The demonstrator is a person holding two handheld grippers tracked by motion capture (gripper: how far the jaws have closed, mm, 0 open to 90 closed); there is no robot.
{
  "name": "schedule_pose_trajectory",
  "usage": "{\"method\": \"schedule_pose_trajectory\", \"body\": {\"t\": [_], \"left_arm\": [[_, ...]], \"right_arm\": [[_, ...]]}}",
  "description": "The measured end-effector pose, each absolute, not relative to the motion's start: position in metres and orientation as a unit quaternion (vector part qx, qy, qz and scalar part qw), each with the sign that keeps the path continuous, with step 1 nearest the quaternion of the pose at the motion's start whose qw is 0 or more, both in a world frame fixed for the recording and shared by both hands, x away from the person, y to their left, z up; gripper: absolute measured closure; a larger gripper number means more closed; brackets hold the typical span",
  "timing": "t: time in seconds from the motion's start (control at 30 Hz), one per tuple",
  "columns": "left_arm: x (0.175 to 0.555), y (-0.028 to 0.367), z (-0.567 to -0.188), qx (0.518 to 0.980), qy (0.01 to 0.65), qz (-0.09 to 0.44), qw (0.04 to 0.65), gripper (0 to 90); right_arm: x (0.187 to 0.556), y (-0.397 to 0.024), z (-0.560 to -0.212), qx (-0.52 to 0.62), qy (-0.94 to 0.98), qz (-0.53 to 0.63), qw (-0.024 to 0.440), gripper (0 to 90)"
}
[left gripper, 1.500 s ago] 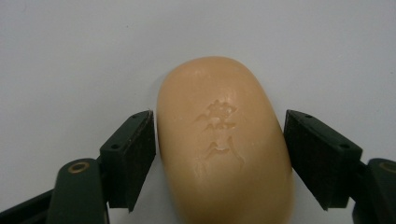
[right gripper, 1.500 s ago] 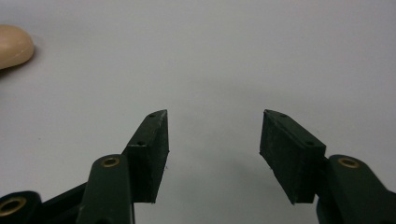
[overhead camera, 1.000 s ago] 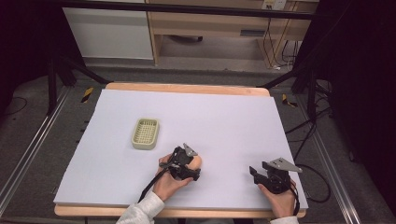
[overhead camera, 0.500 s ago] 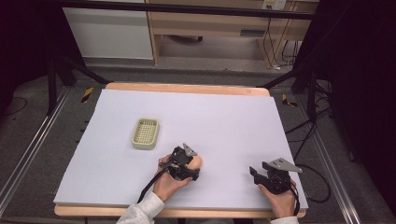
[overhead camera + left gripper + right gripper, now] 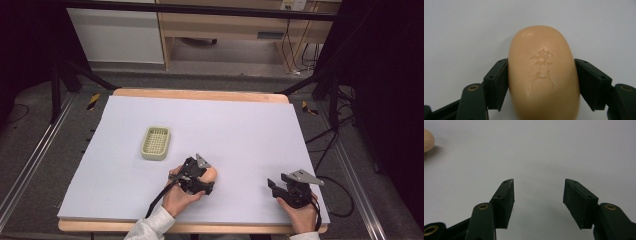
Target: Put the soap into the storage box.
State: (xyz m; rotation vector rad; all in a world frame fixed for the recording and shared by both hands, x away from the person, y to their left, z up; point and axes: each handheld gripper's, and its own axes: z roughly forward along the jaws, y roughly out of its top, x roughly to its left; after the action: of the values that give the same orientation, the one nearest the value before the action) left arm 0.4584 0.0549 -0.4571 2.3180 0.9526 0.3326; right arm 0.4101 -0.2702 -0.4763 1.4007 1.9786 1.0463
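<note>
Left gripper pinching soap bar across its sides, low at table centre. Right gripper spread, idle at 4 o'clock. Best lifted level, grip steady, then carried toward soap dish at 10 o'clock.

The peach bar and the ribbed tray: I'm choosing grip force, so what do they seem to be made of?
The peach bar looks like soap: matte, waxy, rounded, with a stamped emblem worn soft. The ribbed tray looks like moulded plastic, pale cream, with a slatted floor; its finish is too small to judge.
</note>
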Motion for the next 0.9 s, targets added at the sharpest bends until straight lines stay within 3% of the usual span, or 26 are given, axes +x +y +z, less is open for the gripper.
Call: {"method": "schedule_pose_trajectory", "body": {"t": [0.9], "left_arm": [[0.453,0.077,-0.437,0.863,0.366,0.132,0.322,31.3]], "right_arm": [[0.409,-0.271,-0.476,0.515,0.725,0.384,0.249,42.0]]}}
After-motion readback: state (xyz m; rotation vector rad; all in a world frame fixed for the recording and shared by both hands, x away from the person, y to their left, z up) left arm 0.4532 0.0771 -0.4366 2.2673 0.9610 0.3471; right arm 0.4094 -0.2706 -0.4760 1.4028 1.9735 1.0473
